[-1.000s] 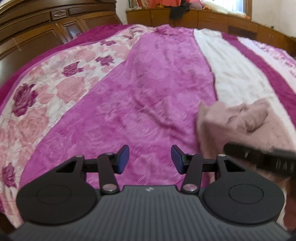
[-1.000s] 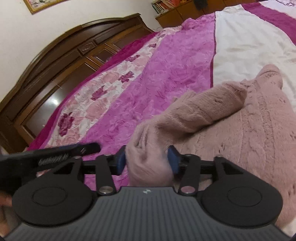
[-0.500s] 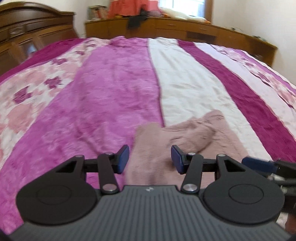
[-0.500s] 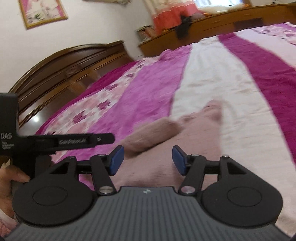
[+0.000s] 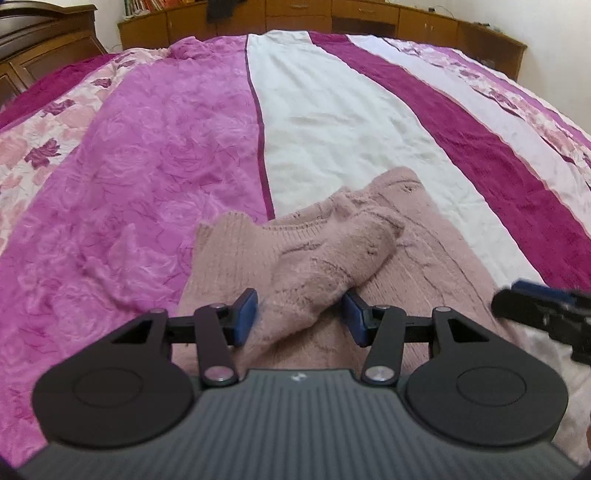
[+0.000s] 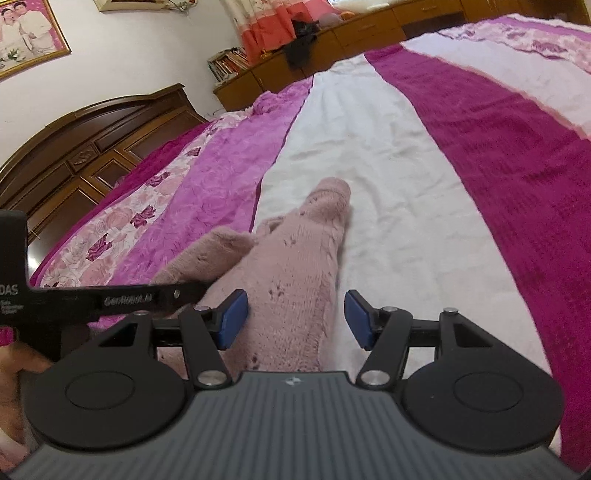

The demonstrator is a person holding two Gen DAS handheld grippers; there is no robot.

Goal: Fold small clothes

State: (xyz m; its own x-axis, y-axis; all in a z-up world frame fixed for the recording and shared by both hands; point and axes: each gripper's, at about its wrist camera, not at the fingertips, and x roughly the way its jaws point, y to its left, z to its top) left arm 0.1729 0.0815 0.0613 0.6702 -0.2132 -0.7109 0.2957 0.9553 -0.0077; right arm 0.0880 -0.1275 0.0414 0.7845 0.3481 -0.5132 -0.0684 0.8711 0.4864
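Note:
A dusty-pink knitted sweater [image 5: 424, 266] lies on the striped bedspread [image 5: 166, 166]. One sleeve [image 5: 332, 258] is folded across its body. My left gripper [image 5: 300, 318] hovers open low over the near end of that sleeve, which lies between the blue pads without being pinched. My right gripper [image 6: 295, 319] is open over the sweater's [image 6: 295, 266] right edge, and its pads grip nothing. The folded sleeve [image 6: 214, 254] sits to its left. The right gripper's tip [image 5: 543, 306] shows at the edge of the left wrist view. The left gripper's side [image 6: 110, 299] crosses the right wrist view.
The bedspread [image 6: 406, 203] runs far ahead in pink, white and magenta stripes. A dark wooden headboard [image 6: 92, 147] stands to the left and low wooden cabinets [image 5: 332, 14] line the far wall. A hand [image 6: 14, 369] holds the left gripper's handle.
The right gripper let go of the sleeve and moved to the sweater's right edge. The left gripper swung right from bare bedspread to over the folded sleeve.

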